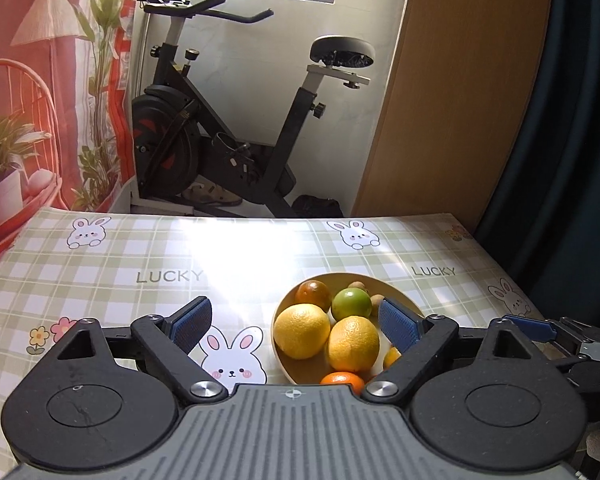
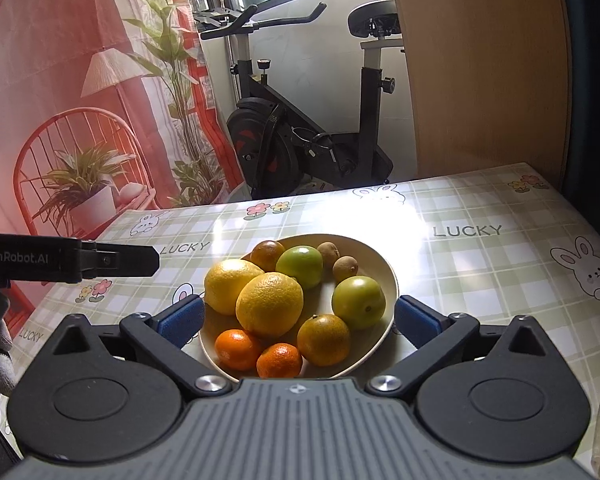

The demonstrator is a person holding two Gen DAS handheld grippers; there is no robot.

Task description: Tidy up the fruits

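Checked bunny tablecloth (image 2: 500, 280), exercise bike (image 2: 300, 140) behind

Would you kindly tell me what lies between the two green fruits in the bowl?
Bare bowl floor separates both green fruits, per the right wrist view.

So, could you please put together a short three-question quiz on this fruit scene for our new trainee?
1. True or false: every fruit in view sits in the bowl.
2. Which fruit lies nearest the camera in the right wrist view: A) small orange mandarin, B) brown kiwi, C) large yellow lemon?
3. Fill in: neither the left gripper nor the right gripper holds ____.

Key: 1 true; 2 A; 3 anything.
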